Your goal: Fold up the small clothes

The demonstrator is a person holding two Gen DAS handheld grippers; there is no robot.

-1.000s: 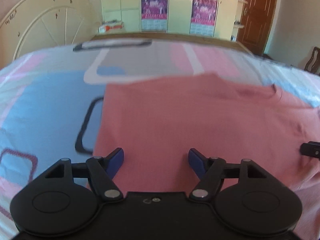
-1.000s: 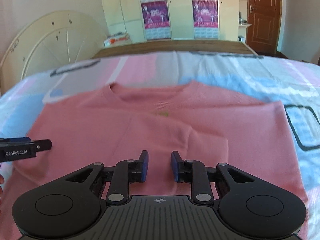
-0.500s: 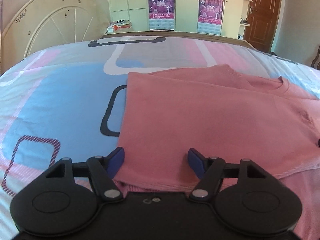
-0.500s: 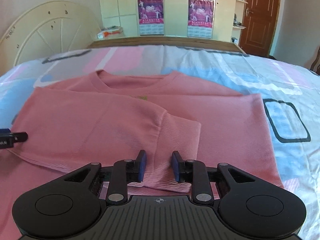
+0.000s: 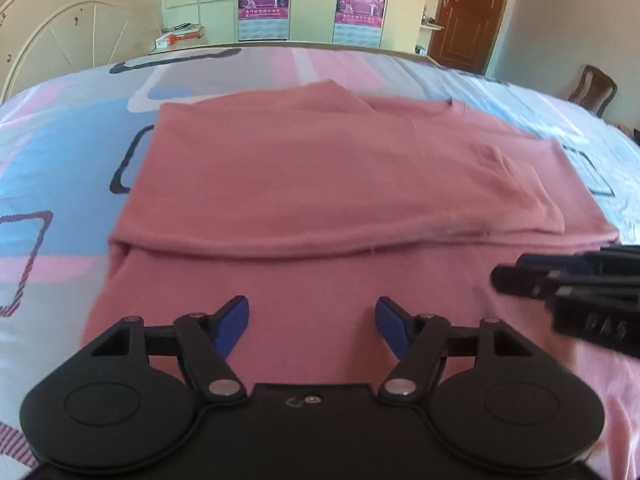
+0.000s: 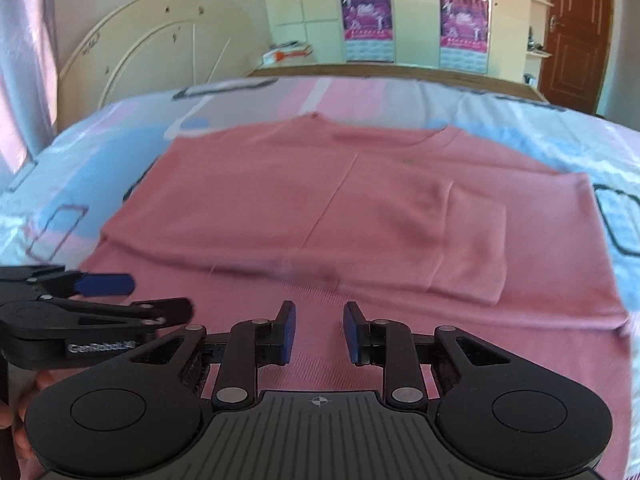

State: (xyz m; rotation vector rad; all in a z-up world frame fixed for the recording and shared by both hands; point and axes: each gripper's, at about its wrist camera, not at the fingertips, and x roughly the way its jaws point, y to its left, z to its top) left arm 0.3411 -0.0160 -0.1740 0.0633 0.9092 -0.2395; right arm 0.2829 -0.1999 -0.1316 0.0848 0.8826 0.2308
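- Left wrist view: the pink shirt [image 5: 320, 184] looks light, soft and floppy, likely to sag and crease unless lifted at two points; the near fold edge [image 5: 320, 250] or the corners seem the best holds.
- It lies flat on the patterned bed [image 5: 60, 152], sleeves folded in over the body, neckline at the far end.
- Left tongs [image 5: 312, 326] stand wide and empty above the near hem.
- Right tongs [image 6: 319, 332] are narrowly parted, gripping nothing.
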